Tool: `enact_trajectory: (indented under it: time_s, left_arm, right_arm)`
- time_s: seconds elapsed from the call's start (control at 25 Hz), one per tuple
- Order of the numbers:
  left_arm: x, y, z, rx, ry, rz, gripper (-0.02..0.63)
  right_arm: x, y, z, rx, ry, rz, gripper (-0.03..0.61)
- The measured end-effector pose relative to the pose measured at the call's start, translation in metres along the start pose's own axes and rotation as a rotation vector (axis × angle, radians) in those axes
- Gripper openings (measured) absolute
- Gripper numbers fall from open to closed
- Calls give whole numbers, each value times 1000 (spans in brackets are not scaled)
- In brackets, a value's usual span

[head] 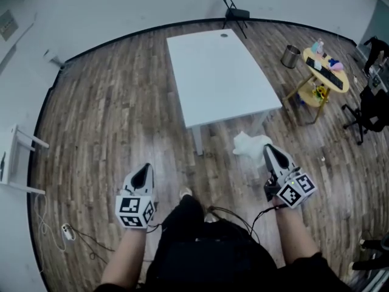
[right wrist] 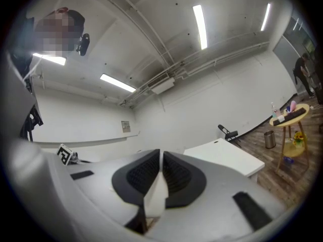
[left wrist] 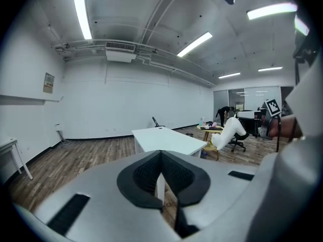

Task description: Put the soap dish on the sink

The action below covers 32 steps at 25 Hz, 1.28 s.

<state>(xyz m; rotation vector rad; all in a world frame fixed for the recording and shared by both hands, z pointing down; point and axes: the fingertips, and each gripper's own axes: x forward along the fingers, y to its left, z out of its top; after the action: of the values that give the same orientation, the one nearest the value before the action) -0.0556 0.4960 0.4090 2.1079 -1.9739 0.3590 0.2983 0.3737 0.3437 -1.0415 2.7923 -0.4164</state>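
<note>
While no sink is showing in any view, task is sitting at carry stage. Left gripper (head: 144, 169) idling, jaws together, empty. Table (head: 219, 78) standing ahead. Right gripper (head: 268, 148) pinching white dish (head: 249, 143), jaws narrow, holding it over floor (head: 109, 102). Placing remaining undone.

Floor (head: 109, 120) of worn wood planks, table (head: 219, 72) smooth matt white, soap dish (head: 249, 143) matt white, bin (head: 290, 56) metal.

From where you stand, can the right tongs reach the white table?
Probably not yet: the right tongs, shut on a white object, hang short of the table, with floor between. Nothing blocks the way.
</note>
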Motion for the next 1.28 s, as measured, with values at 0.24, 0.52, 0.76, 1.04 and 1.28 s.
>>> enact_trajectory:
  time_s: [0.24,0.52,0.76,1.04,1.28]
  left_arm:
    - [23,20,-4,-23,7,7,-11]
    - [79,47,11,-34,5,-20,-11]
    - [129,70,33,-56,0,-73,-11]
    - [191,103,44,-51,28,-135,-11]
    - [244,131,64,-56,23,-194,-11]
  right_arm:
    - [31,-8,0,-4,-3,11,25]
    - [67,-32,8,-4,-6,-41,25]
    - [123,-41,8,-8,11,-49,25]
    - [191,-51,10,-16,28,-73,25]
    - [227,-68,18,-33,33,-134,25]
